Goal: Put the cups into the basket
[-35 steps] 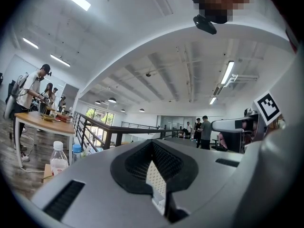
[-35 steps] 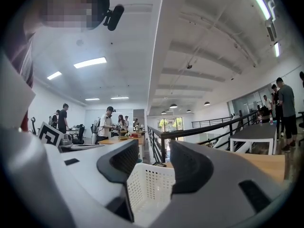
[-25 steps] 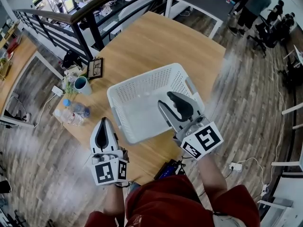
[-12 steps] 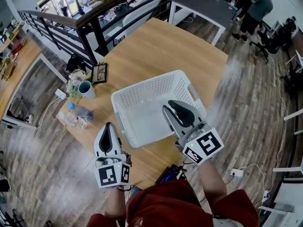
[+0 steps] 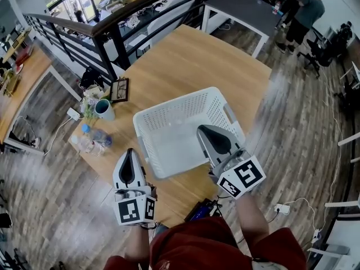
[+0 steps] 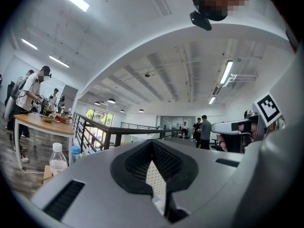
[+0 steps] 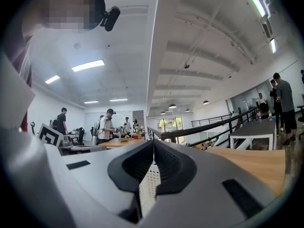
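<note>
Holding: my left claw (image 5: 129, 152) and right claw (image 5: 201, 131) level, both pinched together on nothing; the right's jaws have just been closing.
Cup: teal ceramic mug (image 5: 104, 109) stands at the wooden surface's (image 5: 185, 61) left edge, outside the white perforated plastic basket (image 5: 177, 108).
Why: probably parked, committed to no cup.
Hidden: my right claw covers the basket's near corner.

Left gripper (image 5: 130, 154) closed, right (image 5: 202, 131) just closed

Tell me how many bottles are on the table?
2. The white-capped bottle and the blue-capped bottle stand together at the table's left corner, near the cup. Others may be hidden.
</note>
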A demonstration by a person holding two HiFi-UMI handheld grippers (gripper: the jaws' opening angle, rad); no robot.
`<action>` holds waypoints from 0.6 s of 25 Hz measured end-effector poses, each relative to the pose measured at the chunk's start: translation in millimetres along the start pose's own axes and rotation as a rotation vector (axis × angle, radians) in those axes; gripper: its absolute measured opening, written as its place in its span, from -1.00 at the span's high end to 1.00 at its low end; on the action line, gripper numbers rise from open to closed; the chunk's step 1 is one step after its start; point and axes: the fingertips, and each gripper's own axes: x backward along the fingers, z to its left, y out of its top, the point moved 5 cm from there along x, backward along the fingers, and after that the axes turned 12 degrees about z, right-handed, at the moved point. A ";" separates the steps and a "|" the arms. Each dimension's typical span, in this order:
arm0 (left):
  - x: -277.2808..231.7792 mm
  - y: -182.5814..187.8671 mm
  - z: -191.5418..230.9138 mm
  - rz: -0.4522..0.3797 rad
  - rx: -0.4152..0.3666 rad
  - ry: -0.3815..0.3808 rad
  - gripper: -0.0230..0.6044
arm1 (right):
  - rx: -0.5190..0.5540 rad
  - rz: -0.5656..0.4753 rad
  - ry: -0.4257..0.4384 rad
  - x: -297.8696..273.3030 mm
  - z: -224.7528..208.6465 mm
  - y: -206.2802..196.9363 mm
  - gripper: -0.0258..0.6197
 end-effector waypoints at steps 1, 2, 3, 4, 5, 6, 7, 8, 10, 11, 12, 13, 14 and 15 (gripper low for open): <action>-0.1 -0.4 -0.1 0.000 0.000 0.000 0.93 | 0.000 0.000 -0.001 0.1 -0.2 -0.4 0.87; 0.0 -0.7 0.0 0.000 0.000 0.000 0.93 | 0.002 -0.001 -0.002 0.2 -0.2 -0.6 0.87; 0.2 -0.7 0.0 0.000 -0.001 0.001 0.93 | 0.004 -0.002 -0.003 0.2 -0.1 -0.7 0.87; 0.4 -0.5 -0.1 -0.001 -0.002 0.001 0.93 | 0.007 -0.003 -0.005 0.3 -0.1 -0.6 0.87; 0.6 -0.1 -0.4 -0.002 -0.002 0.001 0.93 | 0.008 -0.003 -0.007 0.5 -0.3 -0.4 0.87; 0.9 0.4 -0.8 -0.003 -0.003 0.001 0.93 | 0.009 -0.003 -0.010 0.8 -0.7 -0.2 0.87; 1.3 1.0 -1.2 -0.003 -0.004 0.001 0.93 | 0.010 -0.003 -0.013 1.2 -0.9 0.0 0.87; 1.6 1.6 -1.5 -0.004 -0.004 0.001 0.93 | 0.012 -0.001 -0.017 1.5 -1.0 0.1 0.87; 1.9 2.7 -1.5 -0.004 -0.005 0.000 0.93 | 0.017 0.001 -0.026 1.5 -1.0 0.3 0.87; 1.9 3.0 -1.4 -0.004 -0.006 -0.001 0.93 | 0.018 0.000 -0.029 1.4 -1.1 0.5 0.88; 1.9 3.2 -1.4 -0.004 -0.007 -0.001 0.93 | 0.016 -0.002 -0.032 1.5 -1.5 0.7 0.88; 1.8 3.3 -1.6 -0.004 -0.008 -0.001 0.93 | 0.014 -0.003 -0.034 1.8 -2.2 0.7 0.88; 1.8 3.2 -1.8 -0.004 -0.008 -0.001 0.93 | 0.013 -0.004 -0.036 2.1 -2.9 0.7 0.88; 1.9 3.0 -1.9 -0.004 -0.009 -0.001 0.93 | 0.012 -0.006 -0.038 2.4 -3.4 0.8 0.88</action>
